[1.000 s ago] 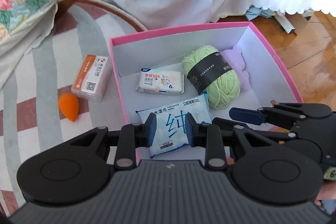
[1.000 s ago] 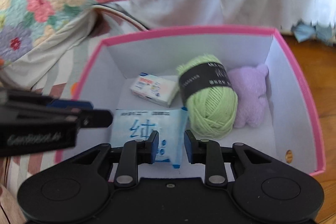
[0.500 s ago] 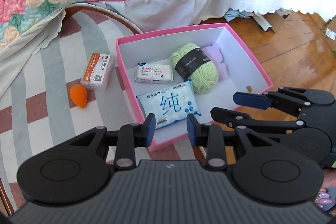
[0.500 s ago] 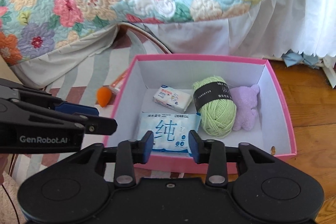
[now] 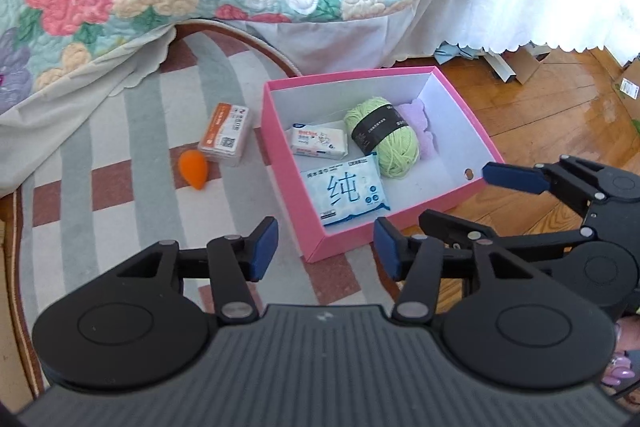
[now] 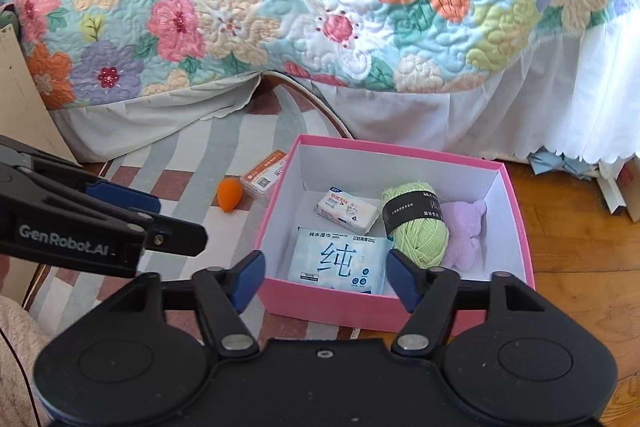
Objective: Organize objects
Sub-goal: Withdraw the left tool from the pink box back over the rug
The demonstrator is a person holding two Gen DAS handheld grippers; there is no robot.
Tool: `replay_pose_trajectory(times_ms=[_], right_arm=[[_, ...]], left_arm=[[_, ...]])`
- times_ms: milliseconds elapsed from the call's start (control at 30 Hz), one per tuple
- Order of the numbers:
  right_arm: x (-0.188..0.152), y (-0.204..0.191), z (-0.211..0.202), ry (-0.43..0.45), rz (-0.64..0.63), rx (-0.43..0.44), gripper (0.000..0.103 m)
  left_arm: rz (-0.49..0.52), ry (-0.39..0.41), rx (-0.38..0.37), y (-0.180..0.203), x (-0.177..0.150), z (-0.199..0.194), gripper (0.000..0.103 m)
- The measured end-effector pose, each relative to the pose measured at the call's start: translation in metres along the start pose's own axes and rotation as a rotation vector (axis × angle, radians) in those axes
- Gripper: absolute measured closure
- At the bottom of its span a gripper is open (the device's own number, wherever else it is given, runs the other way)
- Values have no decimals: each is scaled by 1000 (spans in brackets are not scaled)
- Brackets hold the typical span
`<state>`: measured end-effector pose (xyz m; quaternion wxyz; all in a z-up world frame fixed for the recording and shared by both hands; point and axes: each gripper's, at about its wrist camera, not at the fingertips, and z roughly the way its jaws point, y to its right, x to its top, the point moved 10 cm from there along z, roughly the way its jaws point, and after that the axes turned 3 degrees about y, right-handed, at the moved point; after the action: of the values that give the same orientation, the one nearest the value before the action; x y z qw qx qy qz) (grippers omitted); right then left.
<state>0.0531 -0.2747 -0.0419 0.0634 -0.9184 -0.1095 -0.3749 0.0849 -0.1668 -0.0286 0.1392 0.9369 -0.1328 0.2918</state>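
Observation:
A pink box (image 5: 282, 163) (image 6: 320, 307) on the floor holds a blue wet-wipe pack (image 5: 346, 193) (image 6: 340, 259), a small white tissue pack (image 5: 318, 143) (image 6: 348, 209), a green yarn ball (image 5: 384, 135) (image 6: 418, 227) and a purple plush (image 5: 420, 123) (image 6: 466, 233). Outside it, on the rug, lie an orange sponge (image 5: 194, 171) (image 6: 229, 194) and an orange-white packet (image 5: 227, 131) (image 6: 266, 177). My left gripper (image 5: 326, 247) hovers above the box's near corner, its jaws opening with nothing between them. My right gripper (image 6: 324, 279) hangs above the box's near wall, its jaws opening and empty.
A flowered quilt (image 6: 320, 7) and white bed skirt (image 5: 500, 7) hang behind the box. A striped rug (image 5: 100, 167) covers the floor at left, wood floor (image 5: 560, 115) at right. Cardboard scraps (image 5: 516, 67) lie under the bed edge.
Both grippers have risen and drawn back from inside the box. Their jaws went from nearly shut to spread apart. The wet-wipe pack stays lying in the box.

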Motion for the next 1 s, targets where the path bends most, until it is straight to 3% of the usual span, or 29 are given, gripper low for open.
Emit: replay_pose_trajectory(times_ms=[500,1000], right_arm=[[-3,-22,-21,-22,8,6,17],[-6,-48,-37,-54,8,67,8]], left_arm=[[-19,28,35,-21,-12,-43,22],[-59,-6,111,-63,-41,-60,15]])
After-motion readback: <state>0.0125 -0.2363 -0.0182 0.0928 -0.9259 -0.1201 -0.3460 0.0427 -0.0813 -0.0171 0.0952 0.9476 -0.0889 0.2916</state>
